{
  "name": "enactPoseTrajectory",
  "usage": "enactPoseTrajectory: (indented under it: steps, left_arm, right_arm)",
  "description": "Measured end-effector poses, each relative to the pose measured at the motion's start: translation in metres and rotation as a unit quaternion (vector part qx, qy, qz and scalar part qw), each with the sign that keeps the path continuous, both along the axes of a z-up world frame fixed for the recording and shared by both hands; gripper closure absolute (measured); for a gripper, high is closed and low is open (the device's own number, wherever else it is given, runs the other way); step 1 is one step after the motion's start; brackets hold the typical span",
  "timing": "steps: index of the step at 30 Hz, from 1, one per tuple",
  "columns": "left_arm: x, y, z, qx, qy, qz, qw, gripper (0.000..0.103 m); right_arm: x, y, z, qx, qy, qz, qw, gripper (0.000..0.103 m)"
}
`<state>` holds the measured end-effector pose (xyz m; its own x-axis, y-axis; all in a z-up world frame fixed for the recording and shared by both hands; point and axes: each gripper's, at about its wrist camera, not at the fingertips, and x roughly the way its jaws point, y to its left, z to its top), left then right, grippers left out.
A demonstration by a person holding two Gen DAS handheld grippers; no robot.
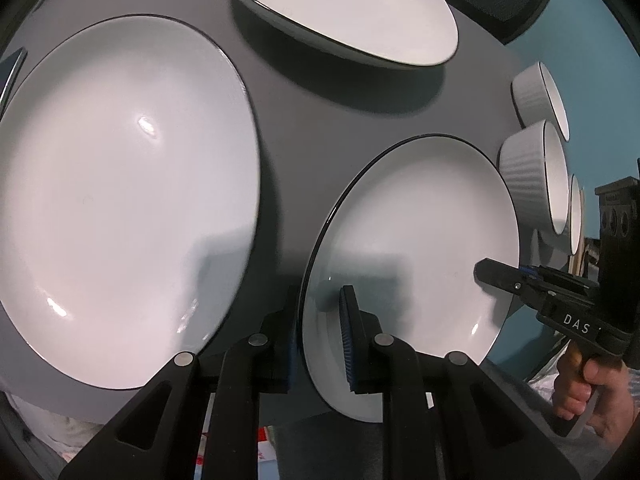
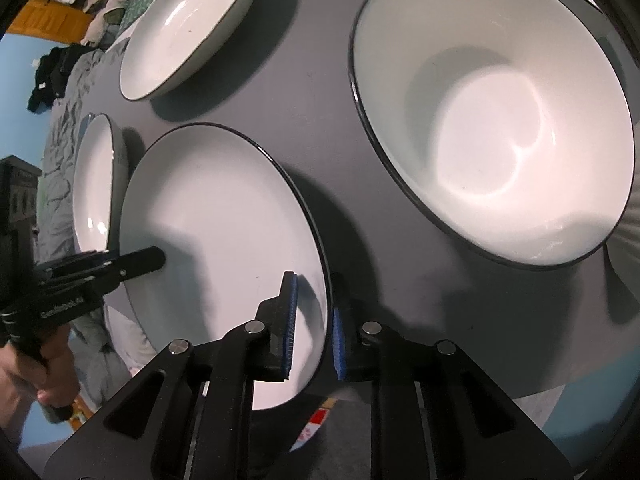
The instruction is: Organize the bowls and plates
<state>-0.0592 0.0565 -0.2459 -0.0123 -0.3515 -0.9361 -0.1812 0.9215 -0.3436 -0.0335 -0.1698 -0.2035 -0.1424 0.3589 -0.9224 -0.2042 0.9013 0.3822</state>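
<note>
A white plate with a dark rim (image 1: 420, 240) (image 2: 224, 208) is held between both grippers, just above the dark grey table (image 1: 288, 128) near its front edge. My left gripper (image 1: 316, 328) is shut on the plate's left rim, one blue pad above it and one below. It also shows at the left of the right wrist view, the left gripper (image 2: 158, 258) clamped on that rim. My right gripper (image 2: 314, 312) is shut on the opposite rim and appears in the left wrist view as the right gripper (image 1: 486, 270).
A larger plate (image 1: 120, 192) (image 2: 94, 184) lies to the left and a shallow dish (image 1: 340, 4) (image 2: 188, 24) at the back. Two ribbed bowls (image 1: 532, 176) stand to the right. A deep bowl (image 2: 492, 120) sits beside my right gripper. A hand (image 1: 580, 392) holds each gripper.
</note>
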Motion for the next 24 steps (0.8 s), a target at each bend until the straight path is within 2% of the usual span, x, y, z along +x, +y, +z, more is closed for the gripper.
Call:
enactPoseTrajectory:
  steps: [8, 15, 24]
  left_arm:
    - [0.015, 0.002, 0.023, 0.005, -0.012, 0.007, 0.9999, 0.085]
    - [0.034, 0.025, 0.049, 0.008, -0.031, 0.013, 0.9994, 0.085]
    - [0.066, 0.048, 0.065, 0.018, -0.051, 0.027, 0.9982, 0.084]
  right_arm:
    - [0.013, 0.009, 0.019, 0.004, -0.007, 0.006, 1.000, 0.089]
    - [0.034, 0.019, 0.043, 0.003, -0.023, 0.017, 1.000, 0.089]
    - [0.067, 0.042, 0.052, 0.007, -0.045, 0.029, 0.999, 0.089]
